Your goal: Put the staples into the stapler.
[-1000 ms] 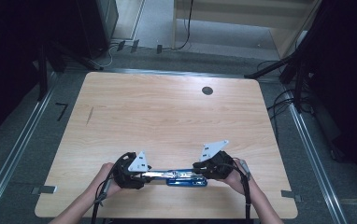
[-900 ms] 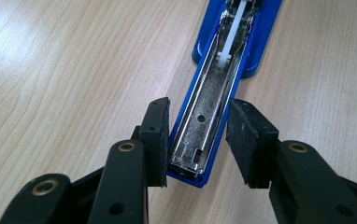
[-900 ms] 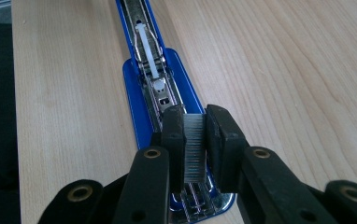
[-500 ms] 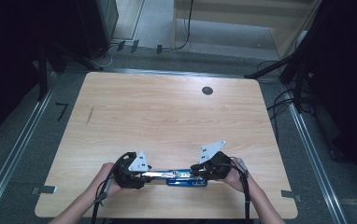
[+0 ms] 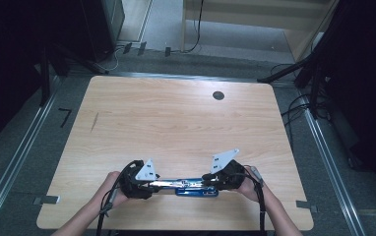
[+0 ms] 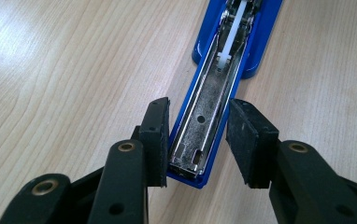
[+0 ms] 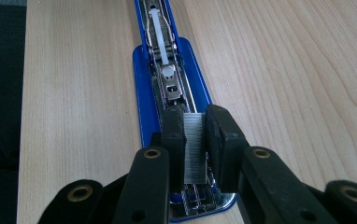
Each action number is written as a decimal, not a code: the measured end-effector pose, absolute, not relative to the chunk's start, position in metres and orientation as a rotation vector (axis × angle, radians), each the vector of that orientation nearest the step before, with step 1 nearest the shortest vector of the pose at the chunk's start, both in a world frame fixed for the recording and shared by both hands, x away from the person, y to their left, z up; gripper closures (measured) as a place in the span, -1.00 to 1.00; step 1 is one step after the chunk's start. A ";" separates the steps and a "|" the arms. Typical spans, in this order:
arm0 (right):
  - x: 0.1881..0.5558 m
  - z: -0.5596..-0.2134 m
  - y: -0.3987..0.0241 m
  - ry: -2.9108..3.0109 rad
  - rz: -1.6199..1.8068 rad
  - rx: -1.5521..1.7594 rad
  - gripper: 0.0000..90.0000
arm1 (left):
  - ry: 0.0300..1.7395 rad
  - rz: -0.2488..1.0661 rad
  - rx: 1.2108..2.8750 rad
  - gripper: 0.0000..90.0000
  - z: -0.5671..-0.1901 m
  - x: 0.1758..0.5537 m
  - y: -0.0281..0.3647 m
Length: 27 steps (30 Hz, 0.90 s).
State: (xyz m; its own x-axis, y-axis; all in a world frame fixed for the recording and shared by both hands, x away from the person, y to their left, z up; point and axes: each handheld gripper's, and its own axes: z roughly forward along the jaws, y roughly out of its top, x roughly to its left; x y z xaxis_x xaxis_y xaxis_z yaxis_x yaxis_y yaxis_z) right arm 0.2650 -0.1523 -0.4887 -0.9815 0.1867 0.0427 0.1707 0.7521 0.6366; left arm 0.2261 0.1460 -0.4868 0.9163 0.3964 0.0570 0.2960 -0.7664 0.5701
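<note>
Pale wooden worktop (image 5: 176,123), an opened blue stapler (image 5: 196,186) at the lower middle of the high view.

Stapler lies flat near the worktop's bottom edge, its metal channel (image 6: 204,107) stretched toward the left between both hands. Right gripper (image 7: 195,135) is clenched on a strip of staples (image 7: 194,149), held above the stapler's blue base in the lower centre of its view. Left gripper (image 6: 197,140) straddles the channel's end: one pad touches its side, the other stands just clear, so the jaws are released. Farther out, a dark round grommet (image 5: 218,95) sits at the worktop's upper right, with grey floor (image 5: 23,147) around it.
</note>
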 end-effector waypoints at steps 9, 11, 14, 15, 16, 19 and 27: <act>0.266 -0.489 -0.153 2.924 1.060 0.230 0.75 | 0.495 0.233 2.500 0.35 -0.487 0.226 0.146; 0.266 -0.489 -0.153 2.924 1.060 0.217 0.75 | 0.495 0.234 2.501 0.35 -0.487 0.226 0.146; 0.266 -0.489 -0.153 2.924 1.064 0.202 0.75 | 0.494 0.233 2.504 0.35 -0.487 0.226 0.146; 0.266 -0.489 -0.153 2.925 1.062 0.198 0.75 | 0.494 0.233 2.504 0.35 -0.487 0.226 0.146; 0.266 -0.489 -0.153 2.926 1.060 0.191 0.75 | 0.494 0.233 2.504 0.35 -0.487 0.226 0.145; 0.267 -0.489 -0.154 2.930 1.063 0.189 0.75 | 0.495 0.233 2.503 0.35 -0.487 0.226 0.145; 0.269 -0.489 -0.153 2.944 1.050 0.151 0.75 | 0.496 0.232 2.503 0.35 -0.487 0.226 0.145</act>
State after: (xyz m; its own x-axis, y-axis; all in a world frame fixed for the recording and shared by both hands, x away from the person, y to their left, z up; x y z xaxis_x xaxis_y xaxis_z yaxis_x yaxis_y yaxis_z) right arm 0.2687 -0.1531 -0.4894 -0.9953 0.0950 0.0203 0.0864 0.7702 0.6319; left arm 0.2260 0.1454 -0.4869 0.9160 0.3972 0.0566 0.2979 -0.7679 0.5671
